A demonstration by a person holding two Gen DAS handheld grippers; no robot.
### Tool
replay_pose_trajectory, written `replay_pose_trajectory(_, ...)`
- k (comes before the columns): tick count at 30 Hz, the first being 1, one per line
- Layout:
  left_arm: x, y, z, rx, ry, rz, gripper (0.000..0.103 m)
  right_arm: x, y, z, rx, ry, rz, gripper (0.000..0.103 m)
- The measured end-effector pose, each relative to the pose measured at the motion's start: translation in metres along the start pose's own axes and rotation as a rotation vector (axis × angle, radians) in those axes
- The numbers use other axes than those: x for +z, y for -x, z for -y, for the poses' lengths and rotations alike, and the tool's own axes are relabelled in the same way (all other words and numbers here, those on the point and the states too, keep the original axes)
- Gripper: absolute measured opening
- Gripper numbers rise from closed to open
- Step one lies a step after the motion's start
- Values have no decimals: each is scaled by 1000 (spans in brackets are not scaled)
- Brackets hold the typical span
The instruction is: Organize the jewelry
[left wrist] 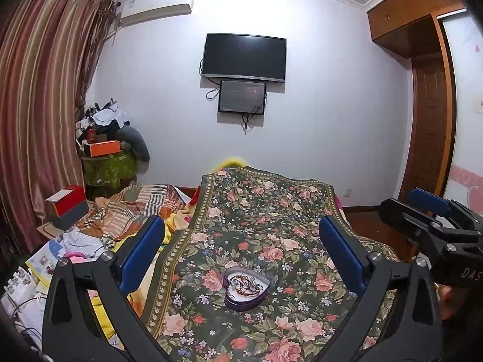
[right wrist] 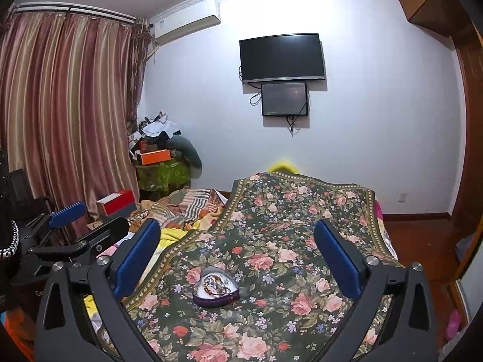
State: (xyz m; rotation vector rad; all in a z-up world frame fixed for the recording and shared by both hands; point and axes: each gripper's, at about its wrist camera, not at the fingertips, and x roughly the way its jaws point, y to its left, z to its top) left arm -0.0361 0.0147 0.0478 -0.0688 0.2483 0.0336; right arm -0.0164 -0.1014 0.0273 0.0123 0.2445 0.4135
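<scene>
**Both tongs spread above a heart-shaped tin of jewellery on the bed**

Nearest to my cameras, the left black two-finger gripper with blue pads (left wrist: 241, 252) stands with its jaws wide apart and nothing between them; the right black two-finger gripper with blue pads (right wrist: 237, 255) is likewise spread and empty; each is also seen from the other's camera, at the frame edge.

Just beyond the fingertips, and below them, lies the purple heart-shaped tin with a pale lining (left wrist: 247, 292), lidless, resting on the dark green cloth printed with pink roses (left wrist: 271, 211) that covers the bed; inside it sits a tangle of beaded bracelets and rings in reds and browns (left wrist: 246, 283), all of it within the tin's wall so far as I can tell; no piece shows loose on the cloth.

I judge that this arrangement fits two stages equally: jewellery gathered into the tin as the task wants, or a heap awaiting sorting out of it; the pictures do not settle which, so I name no move.

To the left, a crumpled striped patchwork blanket (left wrist: 145, 208) and a red and grey box (left wrist: 68, 208); farther off, a wall-mounted black television (left wrist: 244, 57) on the white wall.
</scene>
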Motion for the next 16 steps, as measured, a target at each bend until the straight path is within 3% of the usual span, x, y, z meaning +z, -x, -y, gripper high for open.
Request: replay_pose_trajectory(16, -1, -2, -1, -7, 12, -5, 102, -2, -4, 1, -4, -3, -15, 103)
